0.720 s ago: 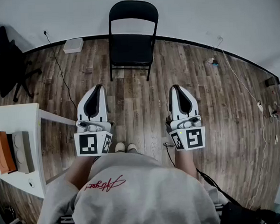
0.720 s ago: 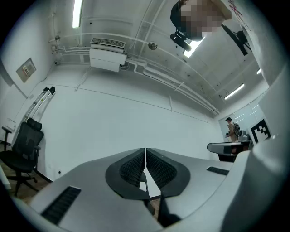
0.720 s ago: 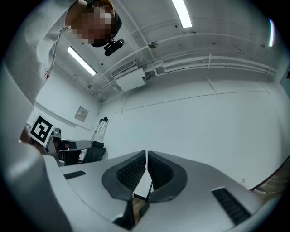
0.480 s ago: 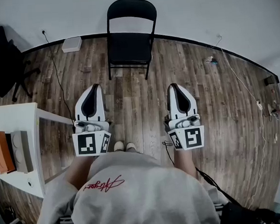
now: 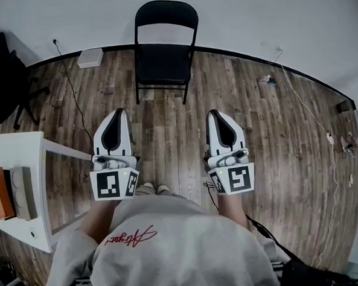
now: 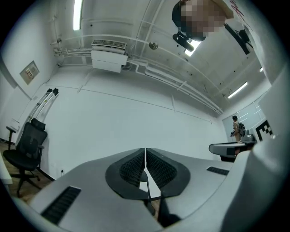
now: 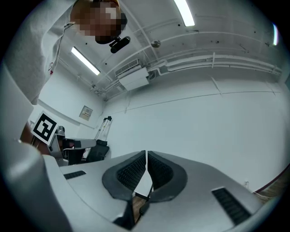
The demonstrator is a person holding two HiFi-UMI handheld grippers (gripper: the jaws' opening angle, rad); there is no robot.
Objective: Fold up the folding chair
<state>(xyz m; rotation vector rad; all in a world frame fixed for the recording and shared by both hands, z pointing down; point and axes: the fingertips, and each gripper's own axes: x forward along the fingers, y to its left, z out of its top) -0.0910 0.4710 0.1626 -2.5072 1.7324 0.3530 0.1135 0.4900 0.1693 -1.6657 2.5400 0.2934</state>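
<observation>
Standing unfolded against the white wall (image 5: 261,7), the black folding chair (image 5: 164,46) rests on the wood floor (image 5: 166,128) at the far side of the room, well apart from both tongs. The left tongs (image 5: 118,114) and the right tongs (image 5: 216,115) are held side by side close to the person's body, each clenched on nothing (pads meet in both gripper views). A white counter (image 5: 22,149) sits at the left, with a black office chair (image 5: 8,71) beyond it.
</observation>
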